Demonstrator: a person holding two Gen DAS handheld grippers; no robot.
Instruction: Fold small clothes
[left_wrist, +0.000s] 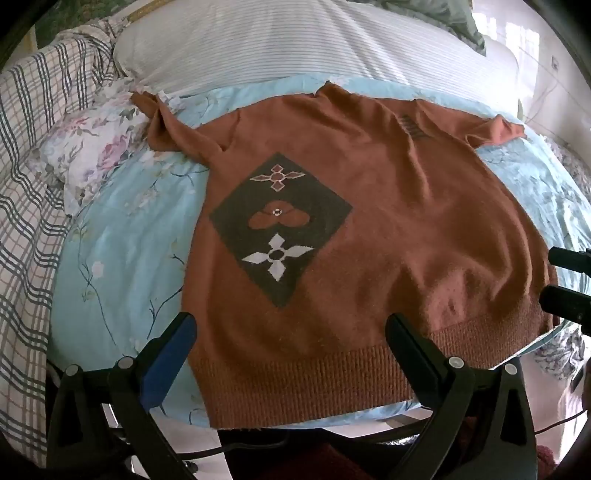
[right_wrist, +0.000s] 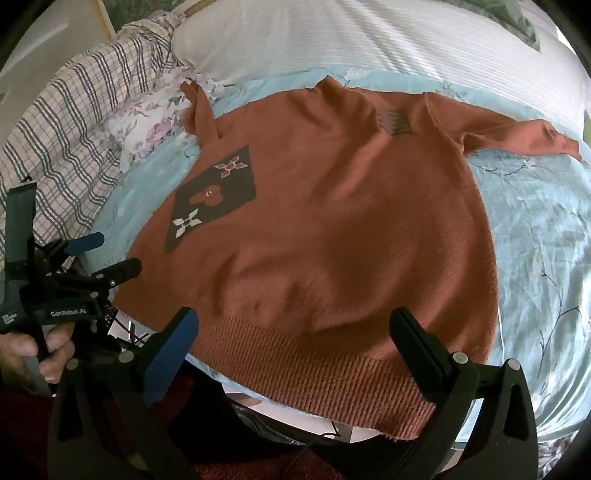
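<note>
1. Left claw: fingers spread as wide as they go, nothing between them. It hangs tilted down over the near-left part of the ribbed hem, not touching the knit as far as I can tell.

2. Right claw: same deal, wide apart and empty, angled down over the near-right stretch of the hem. From the right wrist view you can also spot the left claw off to the left, with a hand wrapped round its handle.

3. The thing to fold: a rust-orange knitted sweater with a dark diamond patch of flower motifs. It lies flat and face-up on the pale blue floral bedsheet, hem at the near edge of the bed, collar at the far side.

4. Both sleeves are out sideways. The left sleeve is bunched and twisted near the floral pillow; the right sleeve lies straighter, reaching toward the far right.

5. Further out: a white striped duvet beyond the collar and a plaid blanket along the left.

6. Progress, my read: basically at the start. The sweater is spread out and mostly smooth, but I see no fold at all. Sleeves in, sides over and hem up to the collar are all left.
</note>
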